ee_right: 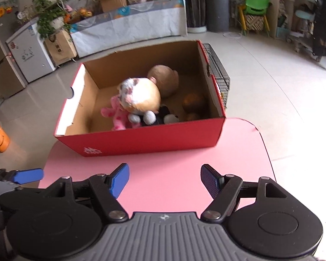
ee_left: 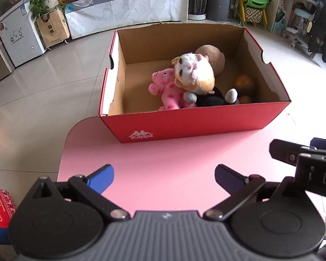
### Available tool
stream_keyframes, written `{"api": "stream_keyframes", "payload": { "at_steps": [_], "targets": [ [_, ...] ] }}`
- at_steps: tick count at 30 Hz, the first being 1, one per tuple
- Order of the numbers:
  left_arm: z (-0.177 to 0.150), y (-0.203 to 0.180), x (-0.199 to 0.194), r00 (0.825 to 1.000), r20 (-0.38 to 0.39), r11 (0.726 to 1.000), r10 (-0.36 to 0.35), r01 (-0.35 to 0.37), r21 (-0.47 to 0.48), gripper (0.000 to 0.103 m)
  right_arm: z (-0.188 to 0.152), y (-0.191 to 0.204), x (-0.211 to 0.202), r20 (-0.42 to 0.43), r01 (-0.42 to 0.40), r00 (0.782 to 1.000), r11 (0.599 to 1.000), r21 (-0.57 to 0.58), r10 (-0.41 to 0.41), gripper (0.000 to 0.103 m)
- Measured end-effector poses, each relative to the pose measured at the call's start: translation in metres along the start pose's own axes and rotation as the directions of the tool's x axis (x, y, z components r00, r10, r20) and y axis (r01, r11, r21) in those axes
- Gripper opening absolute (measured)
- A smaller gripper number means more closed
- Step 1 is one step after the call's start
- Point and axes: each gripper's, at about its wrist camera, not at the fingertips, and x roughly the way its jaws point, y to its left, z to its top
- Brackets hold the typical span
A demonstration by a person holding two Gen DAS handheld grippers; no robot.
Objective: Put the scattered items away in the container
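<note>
Matt red cardboard box (ee_left: 195,121), fuzzy plush toys (ee_left: 195,74), smooth pink tabletop (ee_left: 173,163)

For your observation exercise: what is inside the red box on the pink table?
Inside the red box: a pink plush, a tan-and-white plush on top, a black-and-white plush, and brownish toys. Anything beneath them is covered.

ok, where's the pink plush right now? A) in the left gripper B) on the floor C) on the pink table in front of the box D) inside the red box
D: the pink plush lies inside the red box, against the cream-and-white plush.
</note>
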Motion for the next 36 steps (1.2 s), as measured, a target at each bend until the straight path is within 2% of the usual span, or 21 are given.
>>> {"api": "stream_keyframes", "payload": {
  "at_steps": [9,21,29,36],
  "targets": [
    [0.0,0.003,0.012,0.999,-0.042,0.999,-0.027,0.025,-0.04,0.103,0.002,-0.005,0.013,-0.043,0.052,0.998,0.999,0.014,-0.051,0.073],
    [0.001,-0.001,0.027,0.998,-0.07,0.999,0.009,-0.011,-0.04,0.103,0.007,-0.002,0.031,-0.07,0.085,0.994,0.996,-0.036,-0.088,0.074],
    [0.006,-0.008,0.036,0.996,-0.082,0.999,0.031,-0.032,-0.012,0.103,0.009,-0.01,0.045,-0.109,0.088,0.99,0.996,-0.01,-0.088,0.074],
    [0.007,-0.005,0.042,0.995,-0.098,0.999,0.004,-0.008,-0.039,0.103,0.01,-0.01,0.049,-0.108,0.089,0.99,0.996,-0.016,-0.09,0.074]
  ]
}}
